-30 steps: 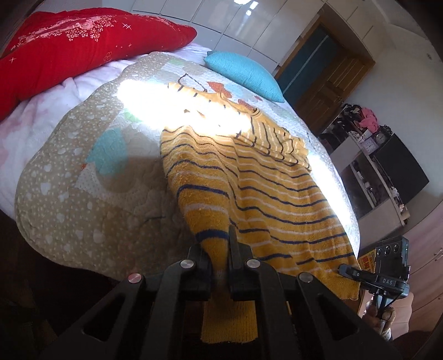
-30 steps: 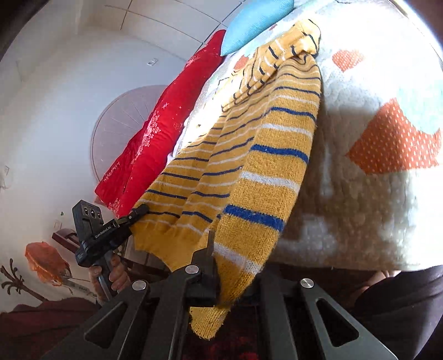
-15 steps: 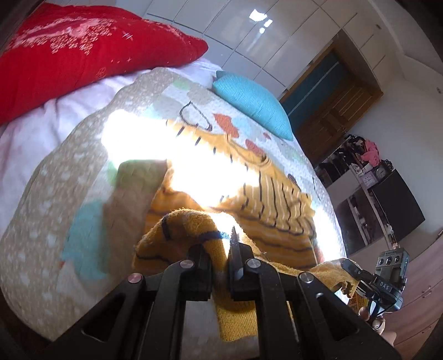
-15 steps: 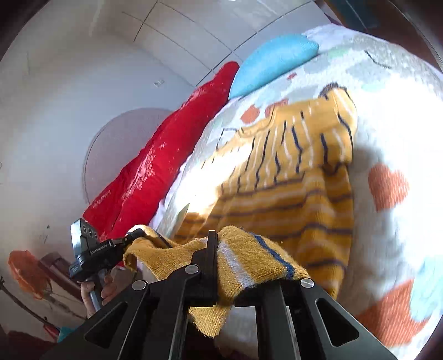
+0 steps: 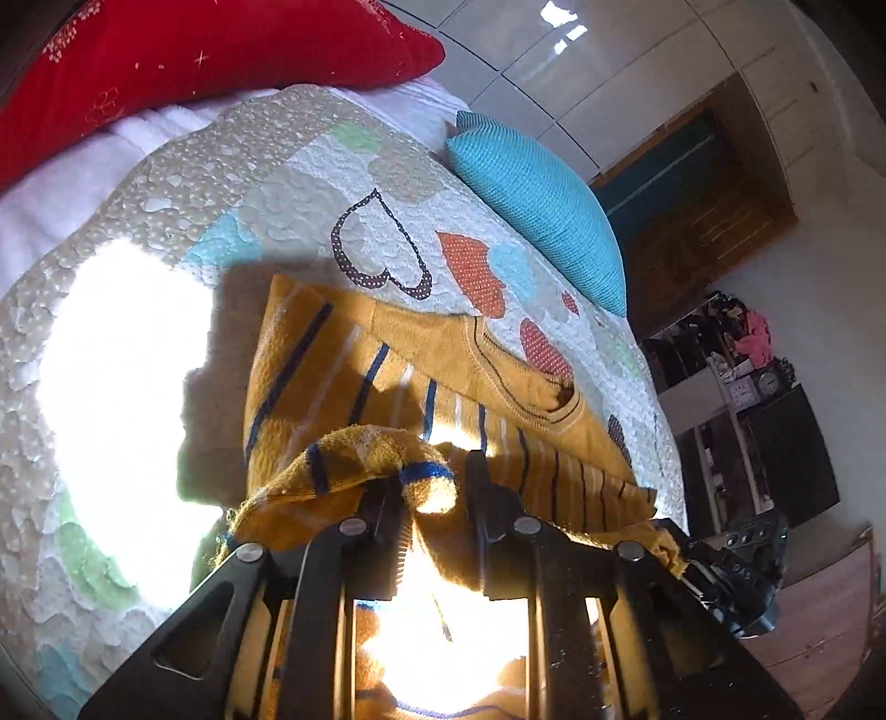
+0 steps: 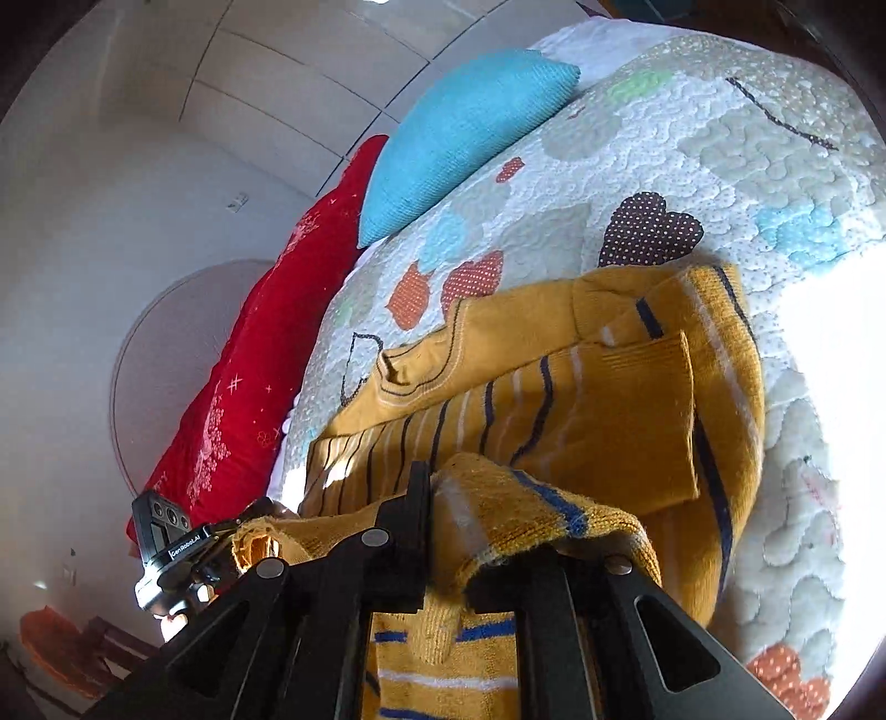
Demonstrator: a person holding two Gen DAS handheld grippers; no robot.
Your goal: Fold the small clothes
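A mustard sweater (image 5: 343,376) with blue and white stripes lies on the quilt, its collar (image 5: 515,382) at the far end. Its bottom hem (image 5: 382,448) is carried over the body, close to the collar. My left gripper (image 5: 432,493) is opening: a gap shows between its fingers, and the hem lies loose in it, draped over the left finger. In the right wrist view the sweater (image 6: 609,432) has a sleeve folded across it. My right gripper (image 6: 459,520) is starting to open and still pinches the hem's other corner (image 6: 515,509), which hides its right finger.
The patchwork quilt (image 5: 266,183) covers the bed, with a red pillow (image 5: 194,50) and a blue cushion (image 5: 531,188) at its head. A cluttered shelf (image 5: 736,376) and a wooden door (image 5: 698,205) stand beyond the bed's right side. Strong sunlight washes out the quilt's left part.
Both grippers carried the hem from the bed's near edge forward over the sweater toward the collar, doubling it over. The left jaws have spread apart.
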